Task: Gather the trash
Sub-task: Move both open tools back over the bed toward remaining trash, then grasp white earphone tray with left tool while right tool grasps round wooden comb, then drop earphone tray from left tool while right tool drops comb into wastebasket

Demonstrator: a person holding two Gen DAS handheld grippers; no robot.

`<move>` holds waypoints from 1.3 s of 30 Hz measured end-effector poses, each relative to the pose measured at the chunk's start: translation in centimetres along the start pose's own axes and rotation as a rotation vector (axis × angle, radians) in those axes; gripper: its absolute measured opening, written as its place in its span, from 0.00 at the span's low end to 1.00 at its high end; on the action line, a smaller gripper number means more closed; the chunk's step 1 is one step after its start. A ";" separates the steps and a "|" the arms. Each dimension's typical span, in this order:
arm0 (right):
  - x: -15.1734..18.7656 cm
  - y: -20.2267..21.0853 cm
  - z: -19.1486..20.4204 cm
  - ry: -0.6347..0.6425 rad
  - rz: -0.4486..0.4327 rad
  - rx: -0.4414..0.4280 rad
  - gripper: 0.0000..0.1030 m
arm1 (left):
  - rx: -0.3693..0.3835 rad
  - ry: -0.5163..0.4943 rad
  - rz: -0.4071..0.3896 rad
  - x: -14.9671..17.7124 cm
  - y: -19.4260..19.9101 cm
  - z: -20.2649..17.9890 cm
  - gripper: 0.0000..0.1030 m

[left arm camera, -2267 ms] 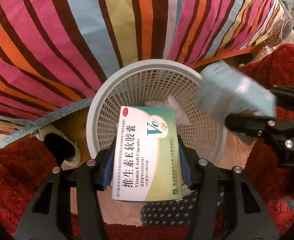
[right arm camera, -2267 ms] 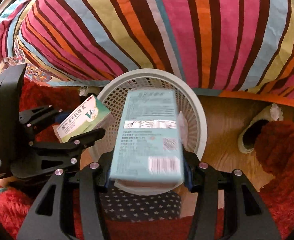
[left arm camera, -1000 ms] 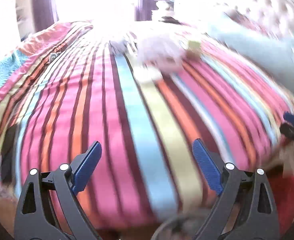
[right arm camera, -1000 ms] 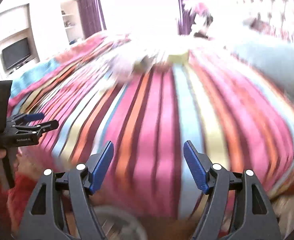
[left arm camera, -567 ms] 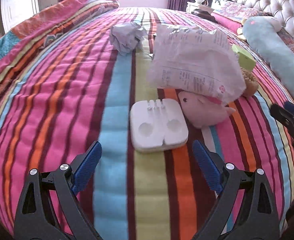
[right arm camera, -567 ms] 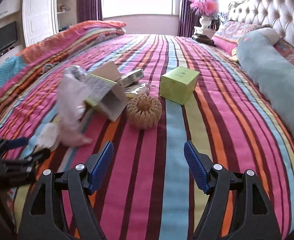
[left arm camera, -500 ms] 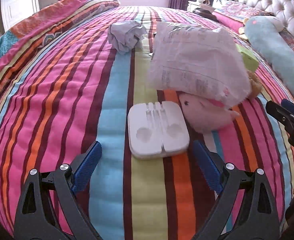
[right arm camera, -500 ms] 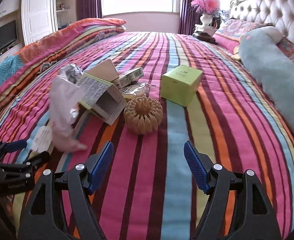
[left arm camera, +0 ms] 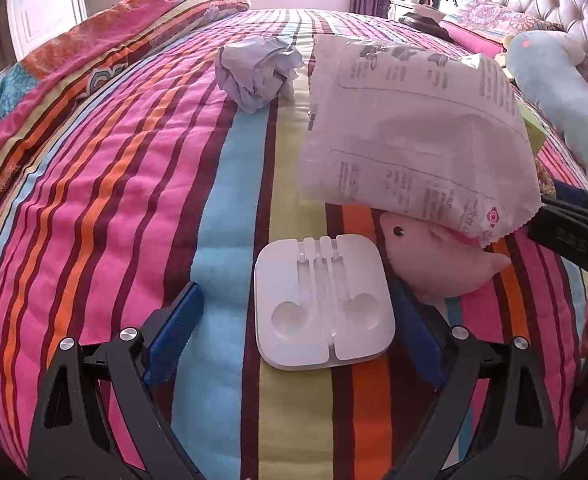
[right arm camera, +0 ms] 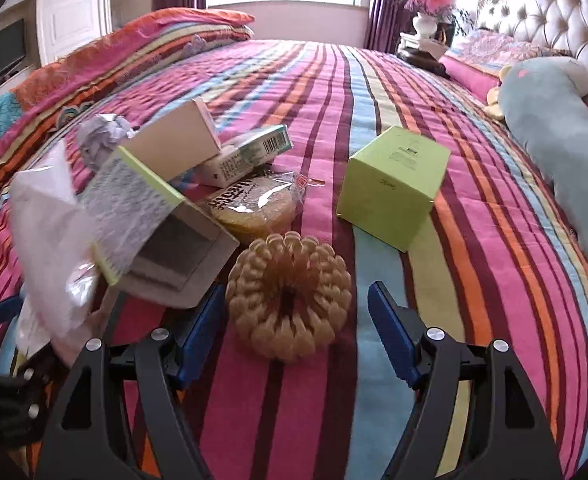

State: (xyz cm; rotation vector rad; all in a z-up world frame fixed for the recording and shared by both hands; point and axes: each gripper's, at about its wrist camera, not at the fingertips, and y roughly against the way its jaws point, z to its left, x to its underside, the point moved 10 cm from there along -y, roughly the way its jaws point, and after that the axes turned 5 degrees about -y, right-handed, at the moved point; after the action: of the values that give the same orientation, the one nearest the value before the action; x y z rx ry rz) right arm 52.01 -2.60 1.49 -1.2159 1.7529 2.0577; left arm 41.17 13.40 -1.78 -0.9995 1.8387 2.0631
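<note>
Both tongs gape empty over the striped bed [left arm camera: 93, 208].

The left tongs [left arm camera: 294, 332] flank a white plastic tray [left arm camera: 324, 312] beside a pink plush toy [left arm camera: 442, 264] and a printed plastic bag [left arm camera: 414, 132]; the right tongs [right arm camera: 294, 320] straddle a tan woven ring [right arm camera: 289, 300] near an open carton [right arm camera: 165, 252] and a green box [right arm camera: 394, 184].

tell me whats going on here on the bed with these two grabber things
A person is clearing trash off a striped bed with a handheld gripper in each hand. Both are open and empty. The left gripper is lined up on a white plastic tray beside a pink plush toy half covered by a printed plastic bag. The right gripper brackets a tan woven ring, near an open carton and a green box. Nothing is picked up yet.
</note>
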 end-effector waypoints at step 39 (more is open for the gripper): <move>37.6 24.2 11.2 -0.152 0.212 -0.393 0.46 | 0.408 -0.350 0.100 38.2 17.7 -0.8 0.59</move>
State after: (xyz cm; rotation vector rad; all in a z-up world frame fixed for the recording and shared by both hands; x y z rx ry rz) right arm 7.85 -13.18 -6.03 -0.9580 1.5106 2.6348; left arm 2.82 -1.61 -10.44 -0.4218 2.0241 1.6719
